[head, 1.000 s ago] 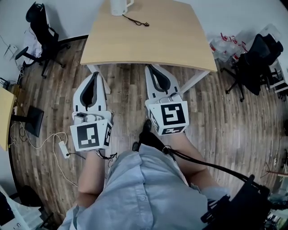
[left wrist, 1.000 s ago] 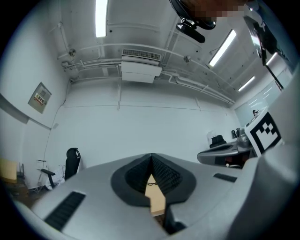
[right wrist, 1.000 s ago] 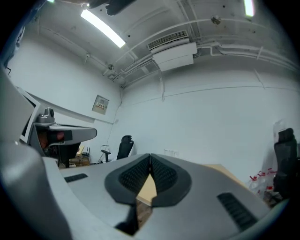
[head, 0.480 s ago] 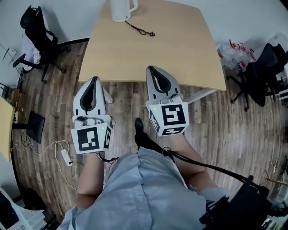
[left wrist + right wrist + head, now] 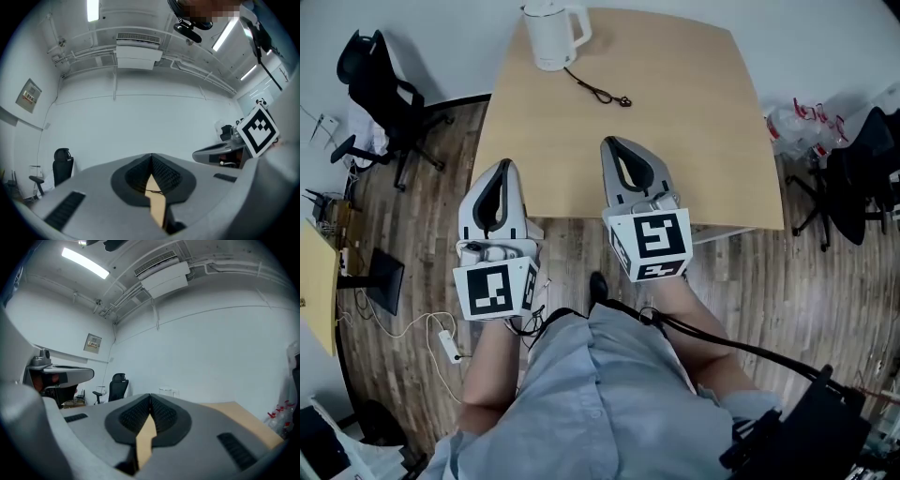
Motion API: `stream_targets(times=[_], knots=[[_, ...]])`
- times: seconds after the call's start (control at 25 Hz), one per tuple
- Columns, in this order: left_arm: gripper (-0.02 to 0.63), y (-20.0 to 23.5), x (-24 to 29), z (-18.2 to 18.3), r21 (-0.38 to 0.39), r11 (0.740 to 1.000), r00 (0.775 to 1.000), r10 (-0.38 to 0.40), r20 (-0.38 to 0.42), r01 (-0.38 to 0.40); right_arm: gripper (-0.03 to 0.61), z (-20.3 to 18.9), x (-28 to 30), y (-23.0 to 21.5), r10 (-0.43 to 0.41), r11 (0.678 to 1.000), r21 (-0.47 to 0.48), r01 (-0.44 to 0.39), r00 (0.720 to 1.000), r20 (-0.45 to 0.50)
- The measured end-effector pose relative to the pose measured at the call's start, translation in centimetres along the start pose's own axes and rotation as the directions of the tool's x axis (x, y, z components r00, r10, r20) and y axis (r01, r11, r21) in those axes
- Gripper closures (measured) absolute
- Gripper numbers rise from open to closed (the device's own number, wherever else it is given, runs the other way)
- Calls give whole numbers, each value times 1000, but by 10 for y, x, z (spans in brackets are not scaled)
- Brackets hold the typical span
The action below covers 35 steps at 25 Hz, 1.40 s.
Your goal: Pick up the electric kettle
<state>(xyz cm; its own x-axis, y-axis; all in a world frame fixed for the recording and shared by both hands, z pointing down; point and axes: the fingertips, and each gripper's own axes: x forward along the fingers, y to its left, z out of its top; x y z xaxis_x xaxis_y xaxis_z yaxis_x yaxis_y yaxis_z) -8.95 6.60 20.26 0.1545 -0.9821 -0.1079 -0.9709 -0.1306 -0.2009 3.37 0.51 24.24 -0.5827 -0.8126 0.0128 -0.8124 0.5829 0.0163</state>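
Electric kettle (image 5: 551, 36) is noted upright at the upper left of the surface (image 5: 694, 150), not yet reached. Left gripper (image 5: 500, 169) and right gripper (image 5: 617, 145) are held level below it, jaws closed and empty, judged ready for the approach.

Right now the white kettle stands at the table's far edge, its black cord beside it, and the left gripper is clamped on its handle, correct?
Not the grip: the head view shows the left gripper shut on nothing at the near edge of the table, well apart from the kettle. The kettle does stand at the far edge, black cord beside it.
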Motion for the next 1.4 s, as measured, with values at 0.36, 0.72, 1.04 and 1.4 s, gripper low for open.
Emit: stream_targets(times=[0.36,0.72,1.04,1.4], knots=[[614,21,43,-4,12,999,999,34,8,-34,577,7,46,-24,2,1000,-4,-2,1000,19],[614,48,96,-21,-1,999,999,41,3,-41,577,4,102,-47,-16,1000,-8,16,1000,12],[614,83,151,-47,-31,999,1000,22,-22,-23,577,-9,166,-55,-30,999,-14,30,999,-33],[614,125,220,-86,-73,997,997,-33,-70,28,577,-33,240,-73,-93,996,-6,93,990,-110]])
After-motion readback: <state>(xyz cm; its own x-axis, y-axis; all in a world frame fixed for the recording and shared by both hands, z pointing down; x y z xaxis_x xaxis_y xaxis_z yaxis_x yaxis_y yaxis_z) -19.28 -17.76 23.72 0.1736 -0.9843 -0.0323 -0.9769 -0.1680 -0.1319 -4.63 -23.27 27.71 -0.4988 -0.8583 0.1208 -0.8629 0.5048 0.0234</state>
